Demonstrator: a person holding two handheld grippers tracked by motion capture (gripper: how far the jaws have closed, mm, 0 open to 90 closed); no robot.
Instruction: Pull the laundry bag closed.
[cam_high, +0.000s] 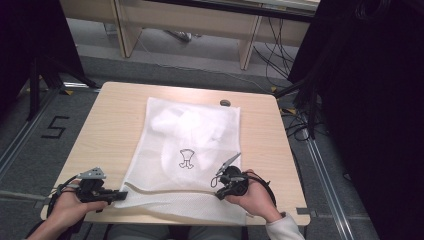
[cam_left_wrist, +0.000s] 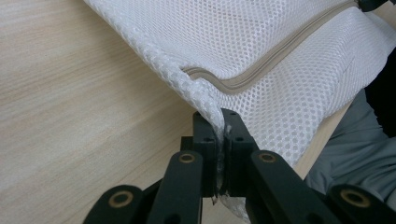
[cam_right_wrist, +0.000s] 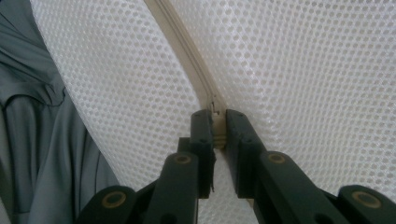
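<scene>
Black jaws of the right gripper (cam_right_wrist: 214, 128) are pressed together on the beige zipper pull (cam_right_wrist: 218, 132) of a white mesh laundry bag (cam_high: 187, 150), the pull sitting squarely between the tips with the zipper tape (cam_right_wrist: 180, 44) running away from them. In the high view this right gripper (cam_high: 220, 186) sits over the bag's near part, right of centre, held in the person's right hand (cam_high: 257, 197). The left gripper (cam_left_wrist: 220, 126) is clamped on the bag's near left corner, a fold of mesh (cam_left_wrist: 212, 105) nipped between its tips just where the zipper (cam_left_wrist: 261, 65) curves toward the edge; in the high view it lies low at the bag's left margin (cam_high: 117, 196). I judge this split of work to be deliberate: one gripper anchors the corner so the fabric stays taut while the other can draw the pull along the track.

The bag lies flat on a pale wooden table (cam_high: 105, 130), its near end hanging slightly over the near edge toward the person's lap, its far end holding bunched white cloth (cam_high: 187, 125) inside. A small printed figure (cam_high: 187, 158) marks its middle. The zipper line crosses the bag's near end between the two grippers, so travel leftward is open and unobstructed. Bare wood flanks both sides; a small dark object (cam_high: 225, 103) rests near the far edge, well apart from the work.
</scene>
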